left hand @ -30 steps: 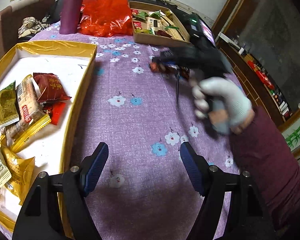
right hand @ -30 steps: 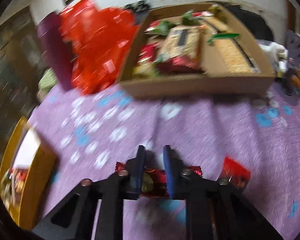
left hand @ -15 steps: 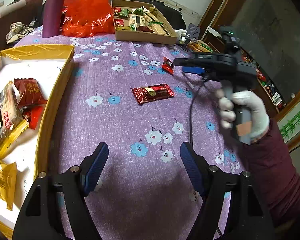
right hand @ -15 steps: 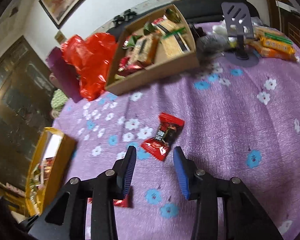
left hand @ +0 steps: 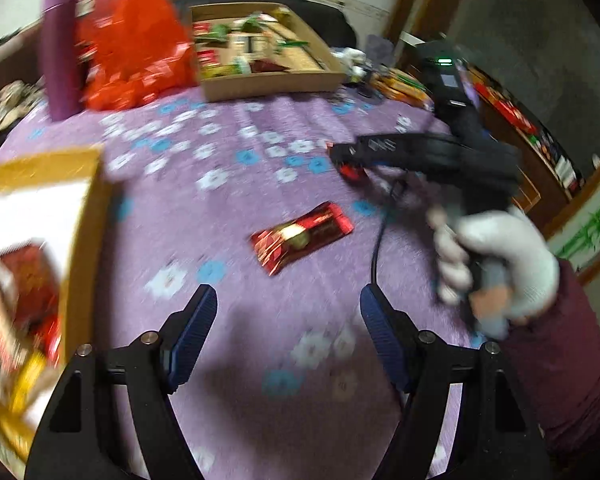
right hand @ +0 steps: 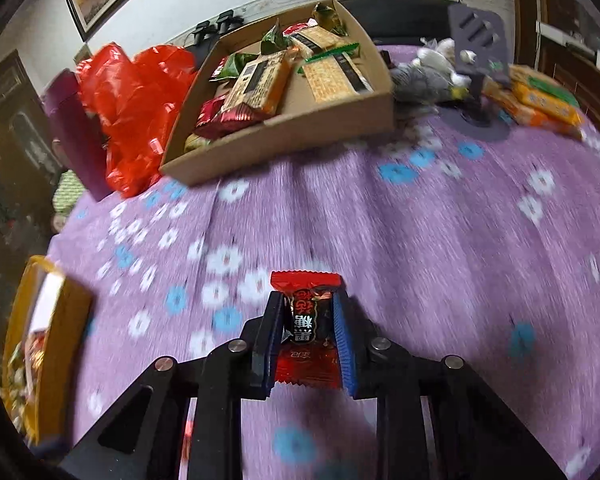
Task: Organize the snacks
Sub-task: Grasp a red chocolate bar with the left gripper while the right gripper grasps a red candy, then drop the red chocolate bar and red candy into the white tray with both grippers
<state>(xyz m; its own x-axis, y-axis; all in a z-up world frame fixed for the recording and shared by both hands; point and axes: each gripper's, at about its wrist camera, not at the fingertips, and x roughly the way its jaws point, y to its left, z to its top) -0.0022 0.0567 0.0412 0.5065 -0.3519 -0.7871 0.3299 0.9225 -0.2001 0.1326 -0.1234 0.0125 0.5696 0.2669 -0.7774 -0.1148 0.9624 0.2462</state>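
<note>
My right gripper (right hand: pixel 306 332) has just been closing its jaws, and they now clamp a small red-and-black candy packet (right hand: pixel 306 316) by its sides, low over the purple flowered tablecloth (right hand: pixel 420 240), toward the cloth's near edge. My left gripper (left hand: pixel 288 332) hangs with its blue-padded jaws wide apart and nothing between them. Just ahead of it, in the middle of the cloth, a red foil snack bar (left hand: pixel 302 236) lies flat and loose. Seen from the left wrist, a white-gloved hand (left hand: pixel 500 264) grips the right tool's handle at the cloth's right side; a maroon sleeve (left hand: pixel 560 360) runs back from it. At the far edge sits a cardboard tray (right hand: pixel 284 128) stocked with wrapped snacks, a crumpled red plastic bag (right hand: pixel 136 100) and a purple cylinder (right hand: pixel 72 136) beside it on the left. A yellow-rimmed box (left hand: pixel 76 216) holding more packets lies at the left edge. Both views are smeared by motion blur.
</note>
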